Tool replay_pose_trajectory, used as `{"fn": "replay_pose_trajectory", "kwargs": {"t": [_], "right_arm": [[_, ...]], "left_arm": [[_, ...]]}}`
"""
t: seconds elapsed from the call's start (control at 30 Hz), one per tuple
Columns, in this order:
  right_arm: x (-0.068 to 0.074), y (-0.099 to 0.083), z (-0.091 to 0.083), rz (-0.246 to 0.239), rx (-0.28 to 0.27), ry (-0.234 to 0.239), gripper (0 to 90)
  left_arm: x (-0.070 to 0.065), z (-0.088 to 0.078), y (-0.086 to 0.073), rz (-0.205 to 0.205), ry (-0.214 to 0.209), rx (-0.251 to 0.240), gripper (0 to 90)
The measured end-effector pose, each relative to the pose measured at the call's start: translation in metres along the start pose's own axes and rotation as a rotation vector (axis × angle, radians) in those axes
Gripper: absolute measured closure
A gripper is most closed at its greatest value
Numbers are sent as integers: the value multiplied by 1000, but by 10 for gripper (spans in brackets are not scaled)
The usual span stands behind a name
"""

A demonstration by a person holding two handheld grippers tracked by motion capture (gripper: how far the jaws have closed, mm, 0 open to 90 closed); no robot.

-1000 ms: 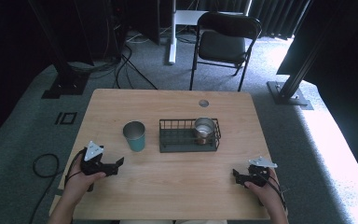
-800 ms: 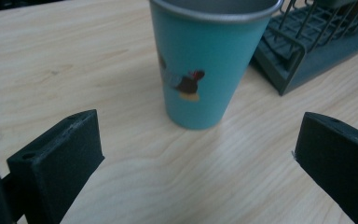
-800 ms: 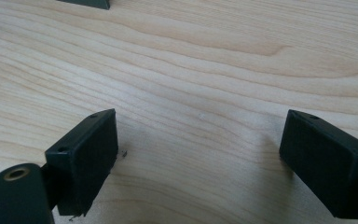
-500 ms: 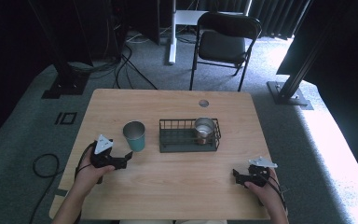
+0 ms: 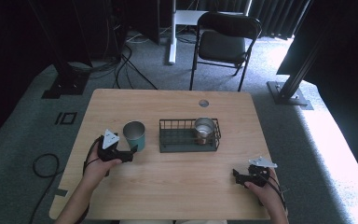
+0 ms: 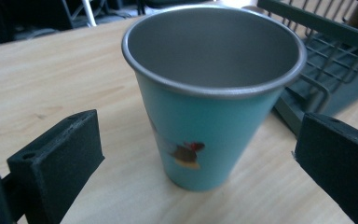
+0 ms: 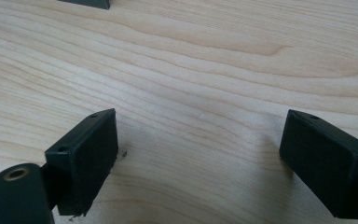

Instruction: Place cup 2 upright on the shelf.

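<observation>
A teal metal cup (image 5: 134, 134) stands upright on the wooden table (image 5: 177, 186), left of a dark wire basket (image 5: 186, 139). A steel cup (image 5: 204, 128) sits in the basket's right end. My left gripper (image 5: 131, 153) is open, just in front of the teal cup. In the left gripper view the teal cup (image 6: 209, 102) rises between the two spread jaws, not touched by them. My right gripper (image 5: 237, 175) rests open near the table's front right. In the right gripper view its jaws stand wide apart over bare wood (image 7: 200, 93).
A black folding chair (image 5: 226, 39) stands beyond the table's far edge. A round grommet (image 5: 203, 102) is set in the tabletop near that edge. Cables lie on the carpet at left. The basket's corner (image 6: 317, 70) is close to the teal cup's right side.
My left gripper has moved forward and right, from the table's left front up to the teal cup. The right gripper has stayed in place.
</observation>
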State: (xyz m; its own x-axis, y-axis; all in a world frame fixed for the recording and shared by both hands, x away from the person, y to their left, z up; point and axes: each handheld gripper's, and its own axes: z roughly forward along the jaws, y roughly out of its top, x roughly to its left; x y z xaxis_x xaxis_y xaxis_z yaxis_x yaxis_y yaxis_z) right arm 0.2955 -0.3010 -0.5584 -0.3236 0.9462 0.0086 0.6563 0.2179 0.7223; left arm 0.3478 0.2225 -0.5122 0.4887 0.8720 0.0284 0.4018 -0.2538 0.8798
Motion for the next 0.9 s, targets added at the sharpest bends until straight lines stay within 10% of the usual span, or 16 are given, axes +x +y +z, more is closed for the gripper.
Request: {"fn": "replay_pose_trajectory", "kwargs": {"t": [0.9], "right_arm": [[0,0,0,1,0,0,110]], "left_arm": [[-11,34,17,-10,22,-91,87]]}}
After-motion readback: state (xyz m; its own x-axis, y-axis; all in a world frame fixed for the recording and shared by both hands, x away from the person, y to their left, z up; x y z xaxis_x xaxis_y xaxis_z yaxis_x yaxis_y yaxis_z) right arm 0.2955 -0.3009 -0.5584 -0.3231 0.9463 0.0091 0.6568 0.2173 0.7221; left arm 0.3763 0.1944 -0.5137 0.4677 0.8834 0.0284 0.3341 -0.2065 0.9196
